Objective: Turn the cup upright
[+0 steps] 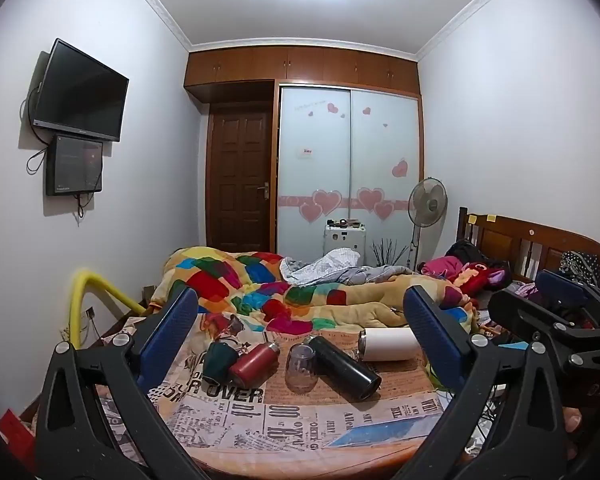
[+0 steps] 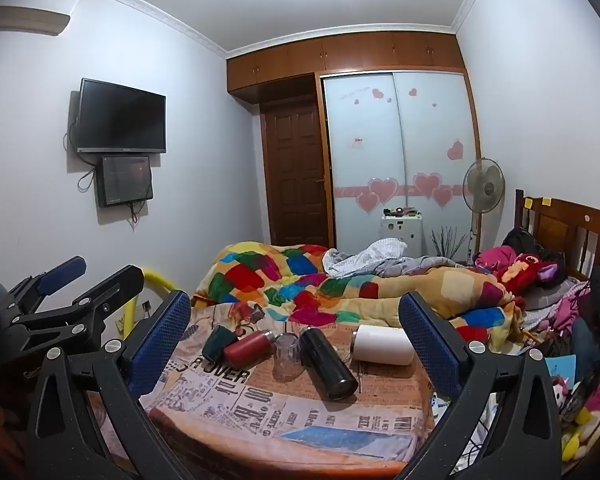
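Several cups lie on their sides on a table (image 1: 260, 424) covered with a newspaper-print cloth: a dark green cup (image 1: 219, 361), a red bottle (image 1: 254, 364), a clear glass (image 1: 300, 366), a black flask (image 1: 346, 366) and a white tumbler (image 1: 388, 344). They also show in the right wrist view: green cup (image 2: 219, 343), red bottle (image 2: 247, 350), clear glass (image 2: 286, 357), black flask (image 2: 327, 358), white tumbler (image 2: 385, 345). My left gripper (image 1: 300, 328) is open and empty, held back above the table's near side. My right gripper (image 2: 296, 326) is open and empty, likewise short of the cups.
A bed with a colourful quilt (image 1: 300, 292) lies just behind the table. A yellow rail (image 1: 96, 296) stands at the left. The right gripper's body (image 1: 556, 320) shows at the right of the left wrist view. A fan (image 1: 427, 204) and wardrobe (image 1: 348, 168) stand far back.
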`<state>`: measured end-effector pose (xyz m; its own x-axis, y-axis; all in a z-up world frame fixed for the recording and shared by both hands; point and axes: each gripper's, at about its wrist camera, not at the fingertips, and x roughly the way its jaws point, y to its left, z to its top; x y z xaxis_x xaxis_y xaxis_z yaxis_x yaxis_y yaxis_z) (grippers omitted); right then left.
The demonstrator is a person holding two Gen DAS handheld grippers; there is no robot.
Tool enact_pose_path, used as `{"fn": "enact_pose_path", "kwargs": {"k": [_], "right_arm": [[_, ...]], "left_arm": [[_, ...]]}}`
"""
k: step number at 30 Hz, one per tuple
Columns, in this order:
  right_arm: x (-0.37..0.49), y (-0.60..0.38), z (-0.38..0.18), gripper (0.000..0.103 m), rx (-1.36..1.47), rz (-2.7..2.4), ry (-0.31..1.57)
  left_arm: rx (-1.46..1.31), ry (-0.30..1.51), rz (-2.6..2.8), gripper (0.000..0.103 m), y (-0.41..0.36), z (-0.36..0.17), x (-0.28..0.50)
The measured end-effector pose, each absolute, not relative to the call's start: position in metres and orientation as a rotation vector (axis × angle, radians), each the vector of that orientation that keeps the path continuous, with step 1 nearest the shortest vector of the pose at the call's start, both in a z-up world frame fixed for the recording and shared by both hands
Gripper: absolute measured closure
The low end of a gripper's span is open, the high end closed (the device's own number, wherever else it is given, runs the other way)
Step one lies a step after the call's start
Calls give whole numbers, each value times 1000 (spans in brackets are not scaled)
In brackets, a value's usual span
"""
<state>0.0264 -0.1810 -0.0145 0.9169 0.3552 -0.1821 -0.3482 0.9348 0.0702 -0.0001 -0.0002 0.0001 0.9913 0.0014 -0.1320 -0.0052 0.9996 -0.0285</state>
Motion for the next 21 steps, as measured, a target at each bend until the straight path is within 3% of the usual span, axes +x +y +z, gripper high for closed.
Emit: {"fn": "enact_pose_path", "kwargs": {"k": [21], "right_arm": [[31, -180, -23, 0, 43, 364, 216]], "left_arm": [[-45, 141, 11, 0, 3, -7, 2]]}}
